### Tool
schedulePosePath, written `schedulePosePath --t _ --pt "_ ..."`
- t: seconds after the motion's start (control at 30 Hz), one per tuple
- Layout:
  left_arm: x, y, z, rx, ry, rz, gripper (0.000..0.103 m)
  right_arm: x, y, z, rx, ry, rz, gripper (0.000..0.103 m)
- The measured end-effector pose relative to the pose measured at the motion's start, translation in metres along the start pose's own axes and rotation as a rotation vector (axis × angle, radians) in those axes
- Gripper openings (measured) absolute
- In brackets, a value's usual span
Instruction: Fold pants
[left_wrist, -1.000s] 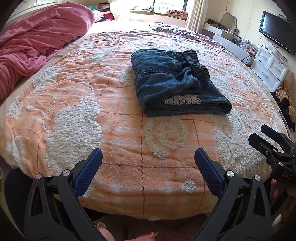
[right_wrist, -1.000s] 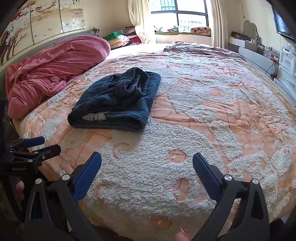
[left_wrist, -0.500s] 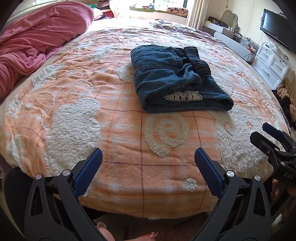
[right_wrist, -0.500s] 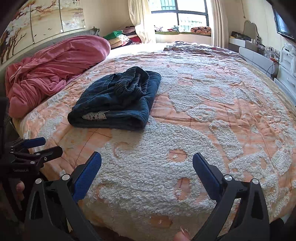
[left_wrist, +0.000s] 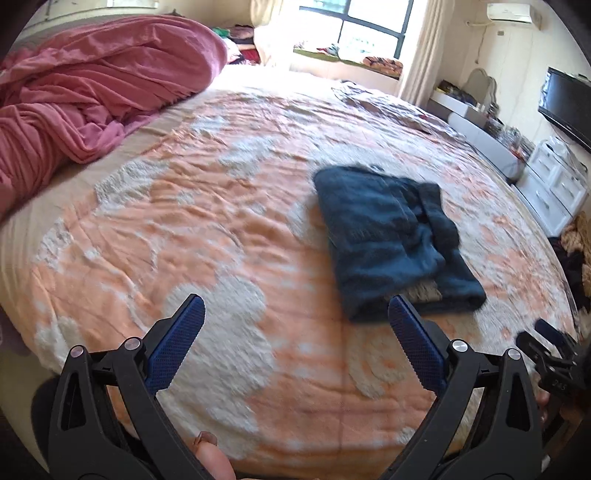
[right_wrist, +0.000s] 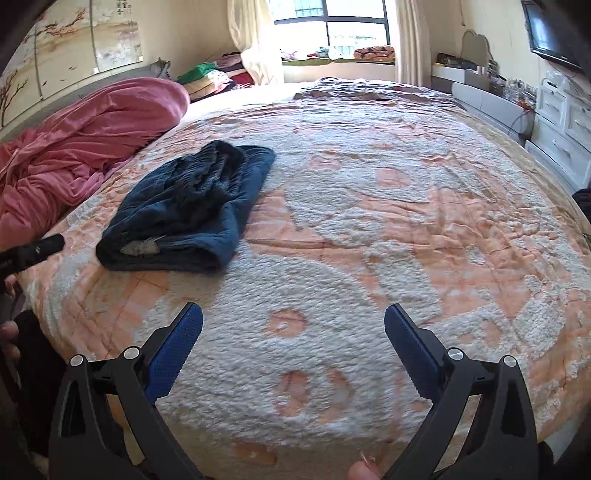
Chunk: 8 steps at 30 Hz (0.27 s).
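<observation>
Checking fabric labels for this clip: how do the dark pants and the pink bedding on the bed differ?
The pants are dark blue and folded into a compact bundle; the pink bedding is heaped loosely and much bulkier. The pants lie mid-bed, the bedding at the edge. Both rest on the orange blanket, untouched by either gripper.

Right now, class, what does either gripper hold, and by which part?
Nothing. The left gripper and right gripper are open, off the pants.

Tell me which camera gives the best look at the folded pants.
The right wrist view: the folded pants appear sharp there, with the folds and the pale lace-like patch at the near edge clear. The left wrist view shows the whole bundle too, but motion-blurred, its near end partly behind a finger of the left tool.
</observation>
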<state>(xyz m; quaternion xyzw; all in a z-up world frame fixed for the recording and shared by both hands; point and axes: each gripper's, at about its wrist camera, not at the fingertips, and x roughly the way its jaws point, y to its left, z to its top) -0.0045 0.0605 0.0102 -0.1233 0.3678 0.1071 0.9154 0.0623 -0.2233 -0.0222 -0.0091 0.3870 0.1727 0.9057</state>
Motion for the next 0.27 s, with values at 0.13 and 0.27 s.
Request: schedulePosePath --t 0.13,0.27 --pt "0.048 0.042 0.046 0.004 0.039 0.145 0.094 -0.001 -0.06 0.023 0.093 -0.012 -0.086 0.098" --pt "0.104 0.081 0.084 -0.024 0.103 0.198 0.094 0.01 -0.143 0.054 0.162 -0.001 -0.236 0.098"
